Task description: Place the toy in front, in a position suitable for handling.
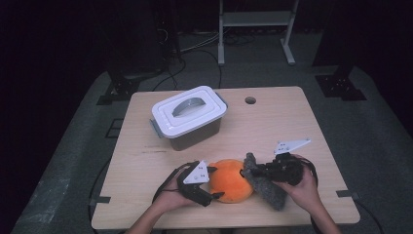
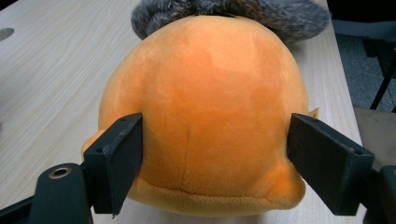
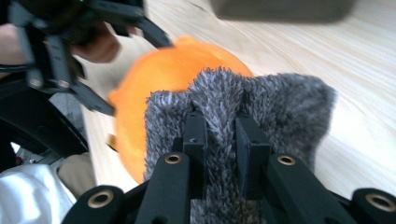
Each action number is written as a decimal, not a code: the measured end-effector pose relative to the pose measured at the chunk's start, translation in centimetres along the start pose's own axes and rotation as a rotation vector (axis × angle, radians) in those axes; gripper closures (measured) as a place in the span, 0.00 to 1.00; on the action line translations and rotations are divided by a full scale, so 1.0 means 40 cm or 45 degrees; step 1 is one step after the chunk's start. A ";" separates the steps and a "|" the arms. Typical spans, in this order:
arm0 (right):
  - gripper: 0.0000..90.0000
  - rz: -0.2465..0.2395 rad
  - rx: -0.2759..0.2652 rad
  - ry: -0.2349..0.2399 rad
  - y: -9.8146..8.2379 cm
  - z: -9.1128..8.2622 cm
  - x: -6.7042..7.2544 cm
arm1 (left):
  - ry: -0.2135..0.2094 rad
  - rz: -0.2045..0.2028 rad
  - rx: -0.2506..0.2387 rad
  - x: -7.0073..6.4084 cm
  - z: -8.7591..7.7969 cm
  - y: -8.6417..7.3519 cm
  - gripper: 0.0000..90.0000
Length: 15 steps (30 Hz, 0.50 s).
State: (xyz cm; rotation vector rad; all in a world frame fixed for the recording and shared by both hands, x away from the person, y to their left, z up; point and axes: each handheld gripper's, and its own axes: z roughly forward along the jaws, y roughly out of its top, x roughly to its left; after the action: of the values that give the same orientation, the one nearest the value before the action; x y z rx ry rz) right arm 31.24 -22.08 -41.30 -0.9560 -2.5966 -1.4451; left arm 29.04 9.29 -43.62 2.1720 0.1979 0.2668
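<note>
The orange plush toy [image 1: 231, 180] is lying on the wooden table [image 1: 272, 122] near its front edge, about midway along it. The left gripper [image 1: 215, 182] is reaching in from the toy's left side, and its two jaws are straddling the round orange body wide apart; in the left gripper view the dark pads [image 2: 122, 156] are pressing against the plush on both flanks, so the tongs are grasping the toy. The right gripper [image 1: 249, 171] is coming in from the right with its jaws clenched on a fold of the toy's grey furry part [image 1: 265, 187], which is trailing from the orange body toward the front right corner. In the right gripper view the grey pile [image 3: 280, 109] is bunching up between the narrow jaws. A white-lidded storage box [image 1: 189, 116] is sitting well apart, toward the back left of the table.
</note>
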 end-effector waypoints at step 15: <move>0.84 -0.121 -0.046 0.023 0.037 -0.011 0.080 | 0.030 -0.195 -0.037 0.031 0.020 0.017 0.22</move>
State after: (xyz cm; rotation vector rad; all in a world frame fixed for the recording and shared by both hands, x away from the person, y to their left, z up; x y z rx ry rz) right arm 29.29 -20.28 -38.97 -0.8289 -2.6458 -1.5199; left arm 30.47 8.57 -43.38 2.1129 0.3699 0.2068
